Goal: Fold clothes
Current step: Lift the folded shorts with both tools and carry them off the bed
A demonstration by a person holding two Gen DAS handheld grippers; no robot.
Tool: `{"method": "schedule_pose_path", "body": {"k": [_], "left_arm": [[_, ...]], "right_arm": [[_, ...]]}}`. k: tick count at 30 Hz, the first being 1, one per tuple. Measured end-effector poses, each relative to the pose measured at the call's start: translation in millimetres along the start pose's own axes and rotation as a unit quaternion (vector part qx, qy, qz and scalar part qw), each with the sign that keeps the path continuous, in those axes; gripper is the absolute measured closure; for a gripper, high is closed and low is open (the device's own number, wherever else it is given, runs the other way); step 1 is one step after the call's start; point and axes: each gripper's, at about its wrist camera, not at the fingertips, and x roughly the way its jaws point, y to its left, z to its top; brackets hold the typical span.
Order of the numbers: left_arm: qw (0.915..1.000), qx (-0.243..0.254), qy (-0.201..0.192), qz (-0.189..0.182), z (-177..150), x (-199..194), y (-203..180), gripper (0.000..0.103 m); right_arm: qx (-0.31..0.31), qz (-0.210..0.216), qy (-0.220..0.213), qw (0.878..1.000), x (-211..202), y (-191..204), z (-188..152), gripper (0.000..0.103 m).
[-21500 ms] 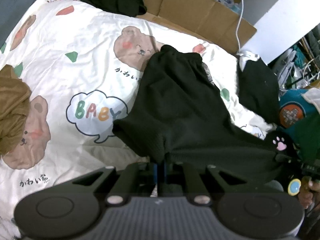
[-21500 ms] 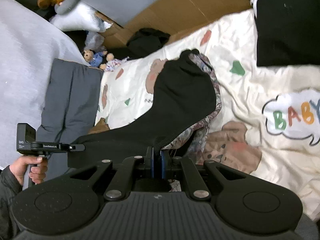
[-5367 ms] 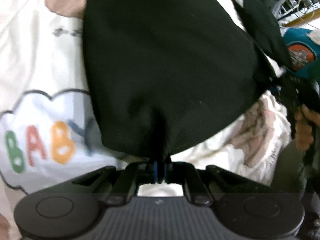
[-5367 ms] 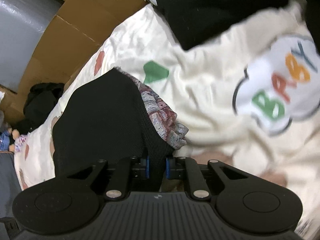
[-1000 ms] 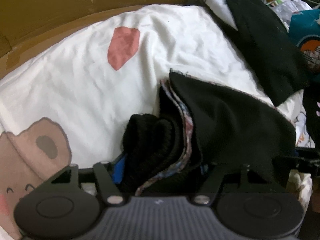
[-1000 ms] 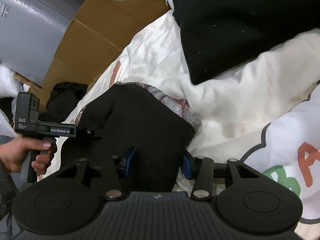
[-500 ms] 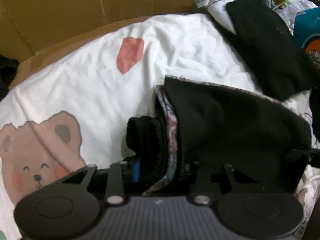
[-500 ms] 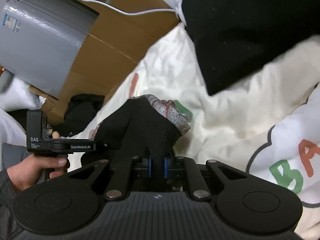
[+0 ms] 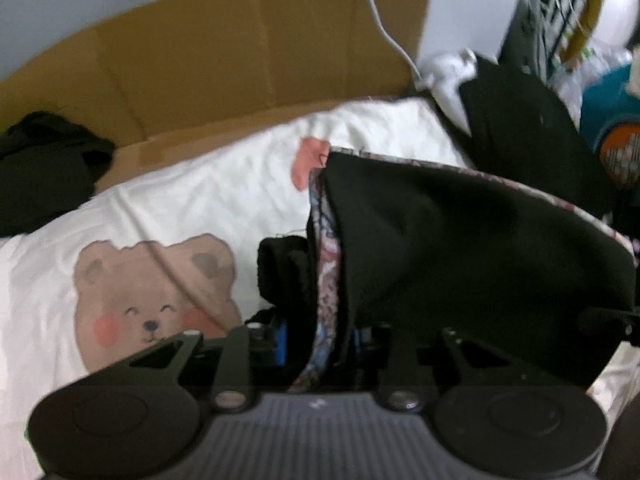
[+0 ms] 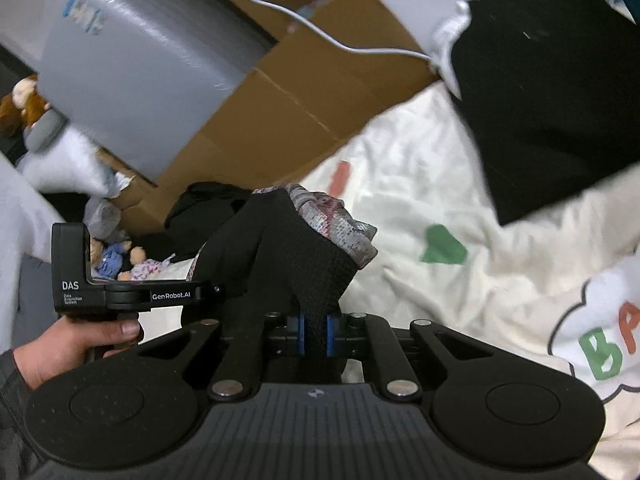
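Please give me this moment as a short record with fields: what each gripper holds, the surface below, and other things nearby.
left gripper: jaws closing on the folded black garment, its thick edge between them
right gripper: shut on the same garment, pinching a bunched fold
garment detail: patterned lining shows at the edges
surface: white bear-print blanket
behind: cardboard, white cable
nearby: another black cloth on the blanket, loose dark clothing at the far edge

Right gripper (image 10: 314, 330) clamped on bunched black knit garment with patterned lining (image 10: 280, 248); cream printed bedsheet (image 10: 460, 300) beyond the fingers.
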Motion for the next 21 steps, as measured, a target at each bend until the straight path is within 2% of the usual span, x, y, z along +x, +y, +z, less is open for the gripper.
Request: {"method": "schedule_pose_path", "body": {"k": [7, 13, 21], "left_arm": [[0.9961, -0.064, -0.062, 0.003, -17.6, -55.1, 18.8, 0.074], [0.9905, -0.099, -0.095, 0.003, -29.3, -95.2, 26.9, 0.074], [0.9826, -0.133, -0.127, 0.021, -41.2, -148.6, 25.4, 0.074]], "right_arm": [[-0.057, 0.004, -0.009, 0.998, -21.3, 50.7, 8.7, 0.093], [-0.098, 0.003, -0.022, 0.995, -39.8, 86.2, 13.2, 0.093], [-0.138, 0.0, -0.039, 0.99, -69.7, 130.8, 13.2, 0.093]]}}
